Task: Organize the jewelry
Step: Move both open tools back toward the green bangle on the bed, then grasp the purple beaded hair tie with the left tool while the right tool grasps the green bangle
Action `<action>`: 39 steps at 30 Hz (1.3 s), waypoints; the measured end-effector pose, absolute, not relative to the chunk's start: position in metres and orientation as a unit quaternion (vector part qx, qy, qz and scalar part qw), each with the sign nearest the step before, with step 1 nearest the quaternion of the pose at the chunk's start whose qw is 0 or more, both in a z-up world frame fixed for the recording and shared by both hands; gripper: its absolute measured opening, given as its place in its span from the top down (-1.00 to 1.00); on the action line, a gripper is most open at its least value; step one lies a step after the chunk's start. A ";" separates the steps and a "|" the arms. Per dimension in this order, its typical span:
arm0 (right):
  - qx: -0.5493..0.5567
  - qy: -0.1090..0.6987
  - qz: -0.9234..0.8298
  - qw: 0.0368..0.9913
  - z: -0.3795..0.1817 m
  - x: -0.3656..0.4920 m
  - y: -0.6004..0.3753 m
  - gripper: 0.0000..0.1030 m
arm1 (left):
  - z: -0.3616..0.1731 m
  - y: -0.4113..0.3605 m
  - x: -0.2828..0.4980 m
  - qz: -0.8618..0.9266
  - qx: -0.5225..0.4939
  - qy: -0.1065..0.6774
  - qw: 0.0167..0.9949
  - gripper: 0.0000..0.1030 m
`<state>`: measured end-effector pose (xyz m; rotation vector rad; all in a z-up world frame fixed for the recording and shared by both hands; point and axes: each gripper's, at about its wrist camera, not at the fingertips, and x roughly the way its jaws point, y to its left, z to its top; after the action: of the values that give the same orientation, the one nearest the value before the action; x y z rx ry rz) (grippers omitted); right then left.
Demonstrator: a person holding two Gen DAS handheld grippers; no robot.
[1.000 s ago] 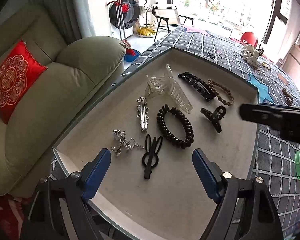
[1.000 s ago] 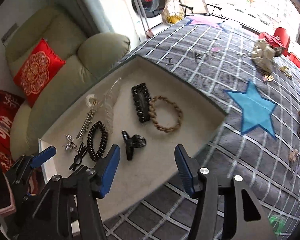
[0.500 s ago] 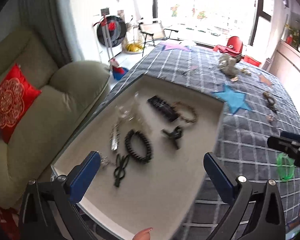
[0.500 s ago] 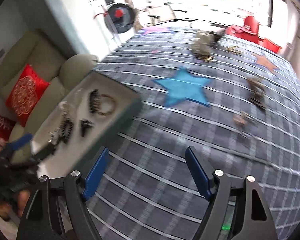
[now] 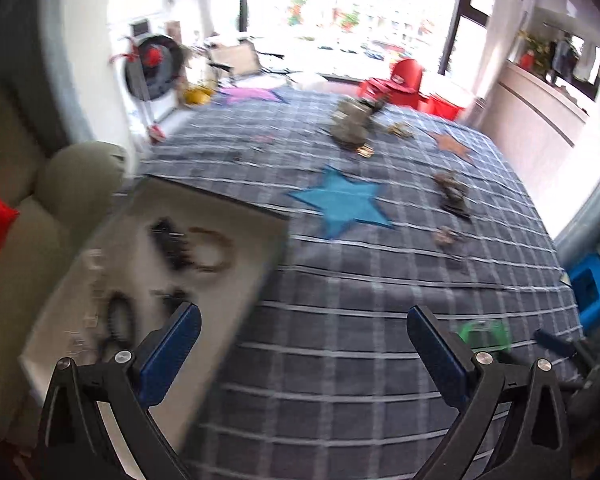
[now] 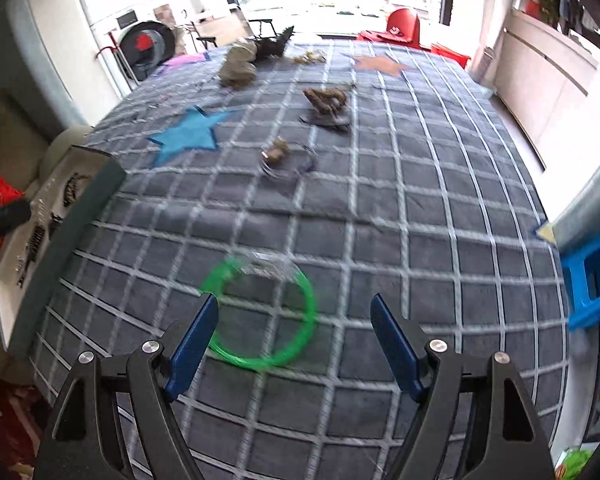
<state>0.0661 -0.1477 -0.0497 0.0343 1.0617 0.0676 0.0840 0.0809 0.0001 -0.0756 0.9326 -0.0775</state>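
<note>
we see both grippers released and empty: left gripper [image 5: 304,344] over the plaid cloth [image 5: 340,280] beside the tray [image 5: 236,216], right gripper [image 6: 294,330] above the green bangle [image 6: 260,312] lying on the cloth.

Readable text: none in either view.
Far washing machine [image 6: 134,20] panel: markings perhaps present, too blurred to read.
</note>
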 end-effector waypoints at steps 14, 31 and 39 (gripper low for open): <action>0.015 0.501 0.009 0.865 -0.072 0.065 -0.159 -0.57 | -0.031 -0.026 0.158 -0.121 0.005 0.471 0.874 -0.90; -0.026 0.488 0.010 0.872 -0.077 0.061 -0.151 -0.48 | -0.080 -0.094 0.201 -0.155 0.075 0.495 0.851 -0.57; -0.028 0.488 0.024 0.872 -0.073 0.057 -0.141 0.15 | -0.074 -0.098 0.198 -0.170 0.084 0.489 0.852 0.38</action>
<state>0.0568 -0.1413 -0.0726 -0.0577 1.0196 0.0496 0.1976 -0.0980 -0.0742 0.1762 1.0291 -0.3584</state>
